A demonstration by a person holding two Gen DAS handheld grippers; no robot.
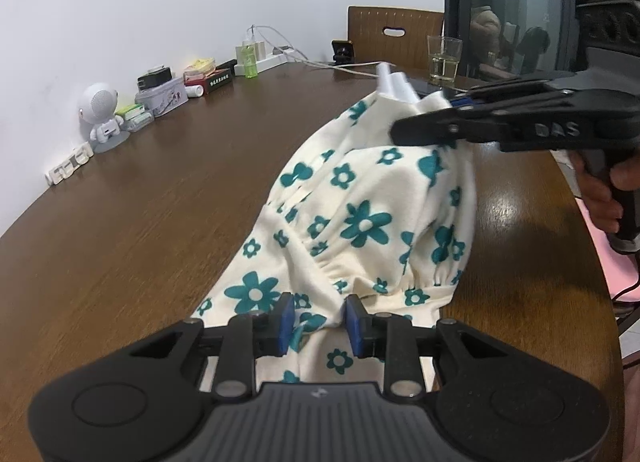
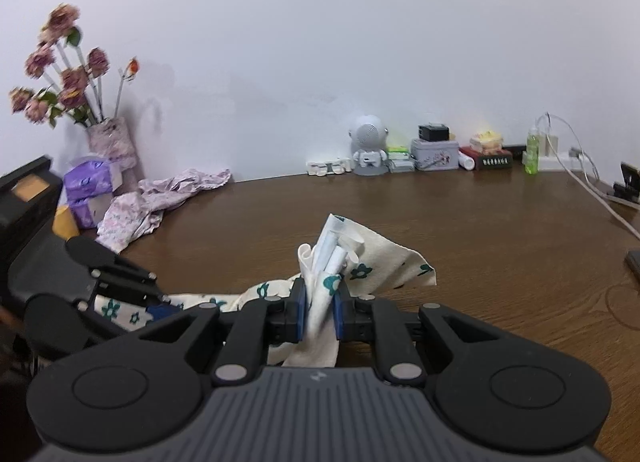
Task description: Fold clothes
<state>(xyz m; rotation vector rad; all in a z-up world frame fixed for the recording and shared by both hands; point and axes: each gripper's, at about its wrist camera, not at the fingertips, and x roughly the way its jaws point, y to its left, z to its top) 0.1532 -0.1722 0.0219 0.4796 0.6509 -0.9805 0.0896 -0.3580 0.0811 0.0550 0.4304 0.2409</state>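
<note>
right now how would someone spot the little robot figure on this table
Follow the brown wooden table to its far edge along the white wall. In the row of small items there, the robot figure stands just left of a grey tin. It alone is white and round-headed, standing on a grey base.

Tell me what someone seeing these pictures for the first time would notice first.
The cream garment with teal flowers stands out, stretched over the brown wooden table between the two tools. The right hand-held gripper is shut on a bunched end of it, lifted off the table, while the left hand-held gripper has fabric between its blue pads at the other end. Against the white wall, dried pink flowers in a vase also catch the eye.
</note>
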